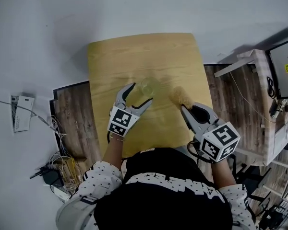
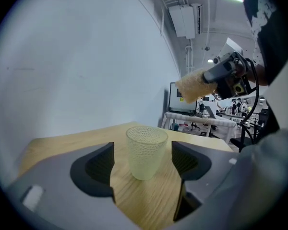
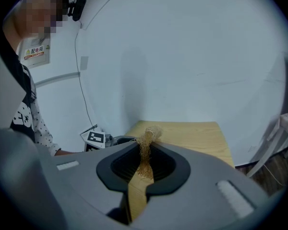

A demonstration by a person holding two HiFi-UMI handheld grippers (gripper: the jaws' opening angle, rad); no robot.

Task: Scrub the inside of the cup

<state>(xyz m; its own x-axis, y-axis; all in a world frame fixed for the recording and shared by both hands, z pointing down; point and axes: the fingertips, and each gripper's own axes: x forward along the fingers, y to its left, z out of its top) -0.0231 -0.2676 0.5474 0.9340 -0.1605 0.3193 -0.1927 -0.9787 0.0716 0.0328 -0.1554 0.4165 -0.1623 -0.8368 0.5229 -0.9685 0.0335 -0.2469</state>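
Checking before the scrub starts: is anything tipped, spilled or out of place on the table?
Nothing stands out. The cup stands upright on the table, between the left gripper's open jaws; the right gripper holds the scrubber.

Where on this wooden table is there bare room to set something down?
The far half of the table, beyond the cup, is bare to its back edge. The near half is crowded: left gripper flanking the cup, right gripper holding the scrubber beside it.
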